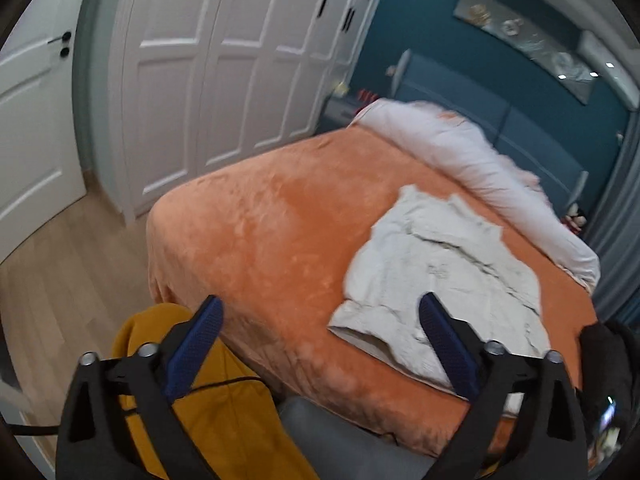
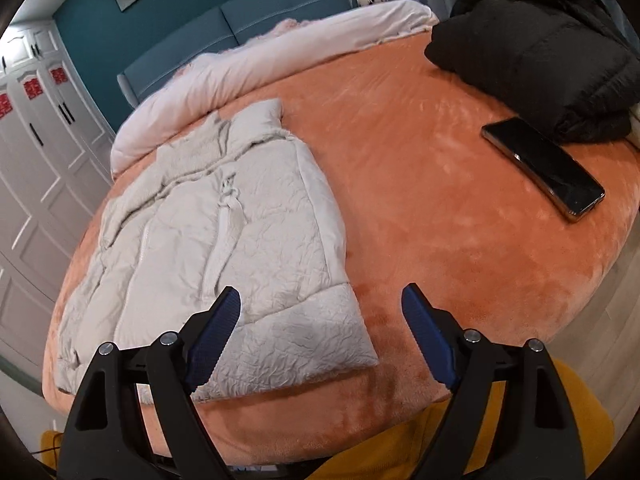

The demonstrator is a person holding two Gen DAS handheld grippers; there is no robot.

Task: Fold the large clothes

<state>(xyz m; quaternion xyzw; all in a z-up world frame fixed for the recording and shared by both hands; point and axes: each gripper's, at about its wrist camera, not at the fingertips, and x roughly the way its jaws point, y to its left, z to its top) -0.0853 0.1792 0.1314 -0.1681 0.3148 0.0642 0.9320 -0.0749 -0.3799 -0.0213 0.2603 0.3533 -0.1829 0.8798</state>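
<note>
A pale grey puffer jacket [image 2: 224,240] lies flat on the orange bed cover [image 2: 420,200], collar toward the headboard, hem toward me. It also shows in the left wrist view [image 1: 440,272] at the right. My right gripper [image 2: 320,300] is open and empty, above the jacket's hem corner and the bare cover beside it. My left gripper [image 1: 320,312] is open and empty, held above the bed's near edge, its right finger [image 1: 444,344] over the jacket's hem.
A black jacket [image 2: 536,48] is piled at the bed's far right with a phone [image 2: 544,168] beside it. A white duvet [image 2: 260,72] lies along the blue headboard [image 2: 280,12]. White wardrobe doors [image 1: 224,80] stand to the left. A yellow garment [image 1: 224,408] is below the grippers.
</note>
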